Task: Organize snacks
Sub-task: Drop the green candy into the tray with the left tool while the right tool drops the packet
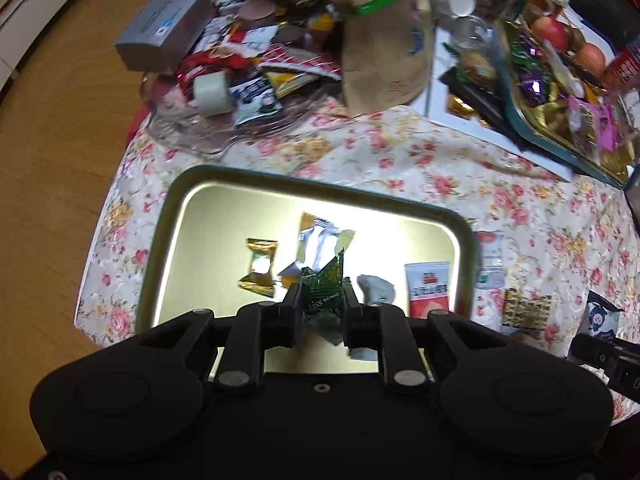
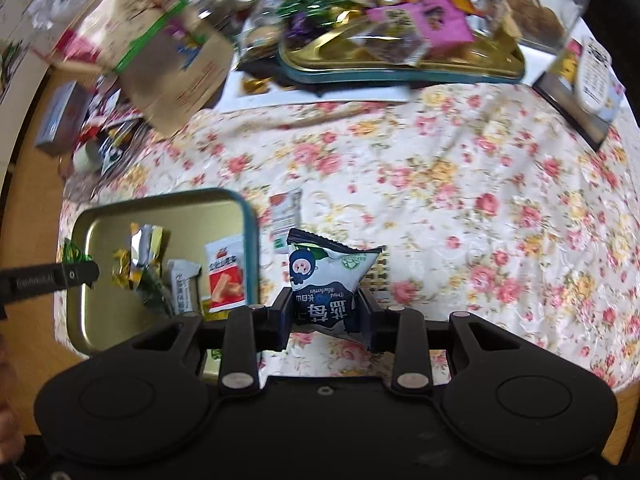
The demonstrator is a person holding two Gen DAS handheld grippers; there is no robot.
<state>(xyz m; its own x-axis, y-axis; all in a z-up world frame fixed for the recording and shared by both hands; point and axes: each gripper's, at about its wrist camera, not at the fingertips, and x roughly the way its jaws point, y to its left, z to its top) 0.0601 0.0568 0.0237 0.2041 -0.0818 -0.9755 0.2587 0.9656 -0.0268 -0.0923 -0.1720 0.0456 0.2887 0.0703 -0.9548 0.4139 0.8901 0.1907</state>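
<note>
My left gripper (image 1: 320, 300) is shut on a green candy wrapper (image 1: 325, 288) and holds it above the gold tin tray (image 1: 176, 216). The tray holds a gold candy (image 1: 259, 267), a silver-orange packet (image 1: 320, 236), a grey packet (image 1: 375, 289) and a red-white snack packet (image 1: 428, 288). My right gripper (image 2: 325, 312) is shut on a blue-white dried blueberry packet (image 2: 328, 276) and holds it above the floral tablecloth, just right of the tray (image 2: 104, 220). The left gripper (image 2: 76, 272) shows in the right wrist view over the tray's left side.
Loose packets (image 1: 490, 260) lie on the floral cloth (image 2: 460, 200) right of the tray. At the back stand a brown paper bag (image 1: 384, 52), a clear dish of snacks (image 1: 240, 80), a grey box (image 1: 164, 24) and a second tin full of sweets (image 2: 400, 52).
</note>
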